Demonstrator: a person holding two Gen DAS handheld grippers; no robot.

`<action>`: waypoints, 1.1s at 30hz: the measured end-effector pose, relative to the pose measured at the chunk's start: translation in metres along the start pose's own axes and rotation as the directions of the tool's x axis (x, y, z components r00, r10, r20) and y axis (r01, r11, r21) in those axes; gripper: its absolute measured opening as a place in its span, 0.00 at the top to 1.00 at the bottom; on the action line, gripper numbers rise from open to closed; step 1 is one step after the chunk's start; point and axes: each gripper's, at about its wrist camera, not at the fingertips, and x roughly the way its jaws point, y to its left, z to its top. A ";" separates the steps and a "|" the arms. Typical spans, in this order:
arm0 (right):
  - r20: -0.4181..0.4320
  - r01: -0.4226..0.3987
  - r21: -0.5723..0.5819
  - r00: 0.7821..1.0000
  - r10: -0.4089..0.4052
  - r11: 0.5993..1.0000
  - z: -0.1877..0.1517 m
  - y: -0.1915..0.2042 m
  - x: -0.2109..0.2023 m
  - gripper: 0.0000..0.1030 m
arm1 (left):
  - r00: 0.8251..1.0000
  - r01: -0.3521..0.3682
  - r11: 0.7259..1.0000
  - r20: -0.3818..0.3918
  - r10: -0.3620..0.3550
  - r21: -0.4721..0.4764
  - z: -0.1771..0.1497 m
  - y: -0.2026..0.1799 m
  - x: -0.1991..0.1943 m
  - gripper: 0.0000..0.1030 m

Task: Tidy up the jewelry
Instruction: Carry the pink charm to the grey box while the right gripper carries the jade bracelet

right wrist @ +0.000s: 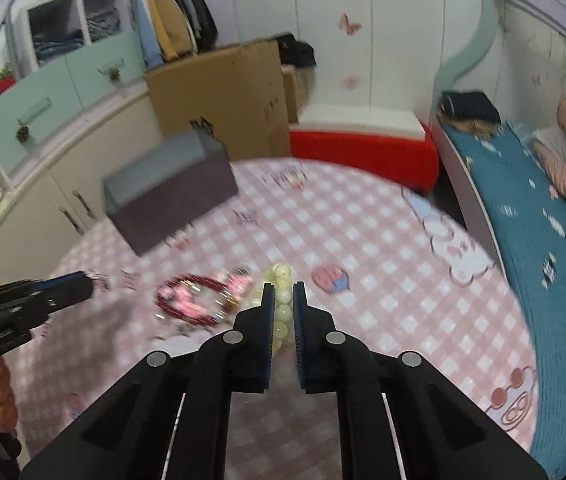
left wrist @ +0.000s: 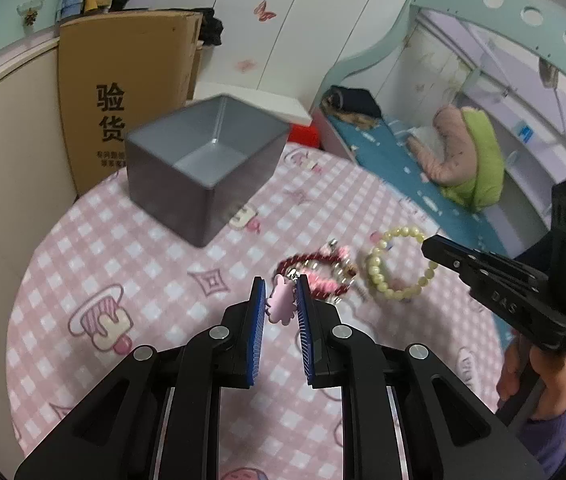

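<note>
My left gripper (left wrist: 280,289) is shut on a pink hair clip (left wrist: 281,305), held just above the pink checked tablecloth (left wrist: 123,264). A red and pink beaded bracelet (left wrist: 315,274) lies just beyond it. My right gripper (right wrist: 283,294) is shut on a pale yellow-green bead bracelet (right wrist: 283,300), whose beads run between the jaws. In the left wrist view that bracelet (left wrist: 399,264) sits right of the red one, with the right gripper (left wrist: 429,246) at its far edge. The open grey box (left wrist: 203,160) stands at the back left; it also shows in the right wrist view (right wrist: 171,192).
A tall cardboard box (left wrist: 123,92) stands behind the table. Cream cupboards (left wrist: 7,152) are at the left. A red stool (right wrist: 363,152) and a bunk bed with a blue mattress (right wrist: 523,240) are at the right. The red bracelet (right wrist: 195,300) lies left of my right gripper.
</note>
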 end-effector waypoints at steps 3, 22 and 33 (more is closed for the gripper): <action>0.034 -0.013 -0.016 0.999 0.013 1.000 0.009 0.007 -0.015 0.91 | 0.999 0.007 1.000 0.032 -0.007 0.008 0.010 0.000 -0.010 0.84; 0.127 -0.090 -0.071 0.987 0.099 0.993 0.087 0.050 -0.014 0.91 | 0.995 -0.076 0.996 0.069 0.073 0.045 0.117 0.029 0.006 0.84; 0.093 -0.148 -0.067 0.984 0.154 0.987 0.132 0.087 0.046 0.91 | 0.994 -0.094 0.995 -0.063 0.095 0.011 0.117 0.055 0.073 0.83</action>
